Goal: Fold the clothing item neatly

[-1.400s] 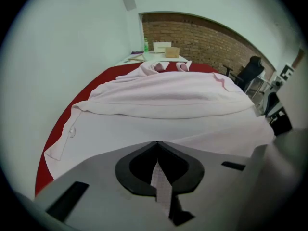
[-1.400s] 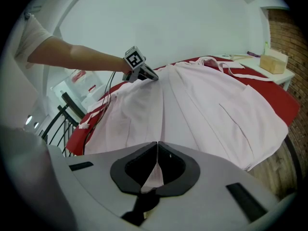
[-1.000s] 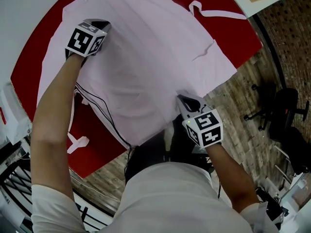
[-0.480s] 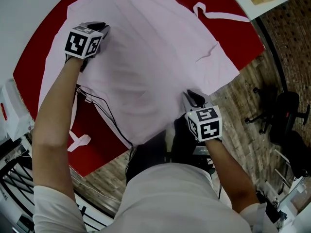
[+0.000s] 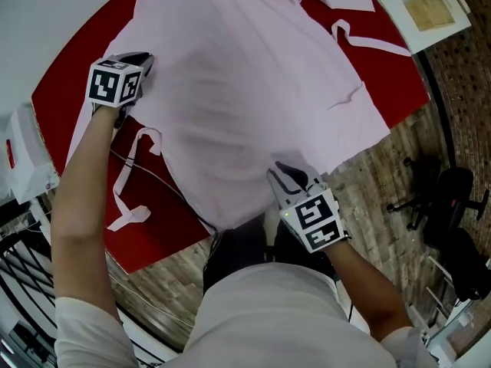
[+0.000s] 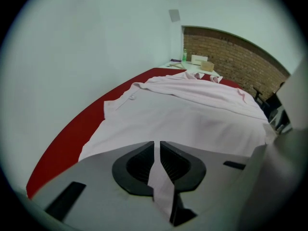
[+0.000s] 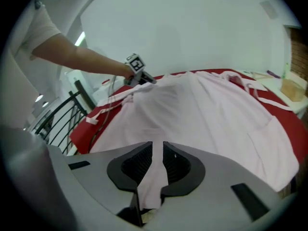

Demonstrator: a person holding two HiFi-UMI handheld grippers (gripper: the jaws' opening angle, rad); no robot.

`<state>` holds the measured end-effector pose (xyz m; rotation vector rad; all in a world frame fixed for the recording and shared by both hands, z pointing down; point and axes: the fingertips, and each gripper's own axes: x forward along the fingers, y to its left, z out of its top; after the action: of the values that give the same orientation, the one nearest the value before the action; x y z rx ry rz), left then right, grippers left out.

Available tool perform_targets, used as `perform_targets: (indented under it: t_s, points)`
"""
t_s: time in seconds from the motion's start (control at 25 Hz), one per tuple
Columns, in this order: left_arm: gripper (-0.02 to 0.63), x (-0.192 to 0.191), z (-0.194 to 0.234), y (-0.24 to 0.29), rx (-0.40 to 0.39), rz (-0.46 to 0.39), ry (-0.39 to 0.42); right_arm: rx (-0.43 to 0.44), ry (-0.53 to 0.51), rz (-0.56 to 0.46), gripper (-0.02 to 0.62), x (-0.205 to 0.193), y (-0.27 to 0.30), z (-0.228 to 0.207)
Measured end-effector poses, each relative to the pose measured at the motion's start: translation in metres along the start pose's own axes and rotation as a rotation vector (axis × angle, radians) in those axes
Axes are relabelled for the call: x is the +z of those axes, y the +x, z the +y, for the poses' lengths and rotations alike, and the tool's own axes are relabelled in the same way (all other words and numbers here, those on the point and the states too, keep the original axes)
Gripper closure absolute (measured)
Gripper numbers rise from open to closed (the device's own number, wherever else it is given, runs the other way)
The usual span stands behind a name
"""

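Note:
A pale pink shirt (image 5: 253, 75) lies spread flat over a red table (image 5: 69, 90). My left gripper (image 5: 142, 56) is at the shirt's left edge. In the left gripper view its jaws (image 6: 157, 146) stand a narrow slit apart, pinching a fold of the pink cloth (image 6: 192, 109); they have just been opening. My right gripper (image 5: 288, 173) is at the near hem. Its jaws (image 7: 158, 148) have just been opening and stand wider, with pink cloth (image 7: 207, 109) still lying loosely between them.
A pink tie strip (image 5: 126, 198) trails over the red table beside my left arm; another strip (image 5: 368, 41) lies at the far right. A white tray (image 5: 430, 10) with a tan block sits top right. A black chair (image 5: 445, 182) stands on the wooden floor.
Both grippers moved left in the head view, the left one also nearer, and the shirt slid with them. The tie strip by my left arm now lies more exposed.

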<state>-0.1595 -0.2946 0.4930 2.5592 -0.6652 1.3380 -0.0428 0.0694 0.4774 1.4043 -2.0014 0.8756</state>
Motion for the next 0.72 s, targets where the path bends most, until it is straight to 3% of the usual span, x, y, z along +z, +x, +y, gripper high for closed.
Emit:
perform_targets:
  t_s: [0.16, 0.28, 0.52, 0.72]
  points:
    - [0.567, -0.003, 0.027, 0.007, 0.040, -0.004, -0.042, 0.230, -0.147, 0.083, 0.549, -0.005, 0.027, 0.083]
    - [0.568, 0.011, 0.032, 0.020, 0.031, -0.017, -0.009, 0.319, -0.221, 0.151, 0.554, -0.015, 0.040, 0.120]
    - [0.568, 0.030, 0.034, 0.052, 0.011, 0.034, 0.080, 0.314, -0.286, 0.281, 0.560, -0.040, 0.056, 0.128]
    - [0.571, 0.035, 0.041, 0.061, -0.027, 0.045, 0.055, 0.340, -0.277, 0.339, 0.571, -0.049, 0.053, 0.132]
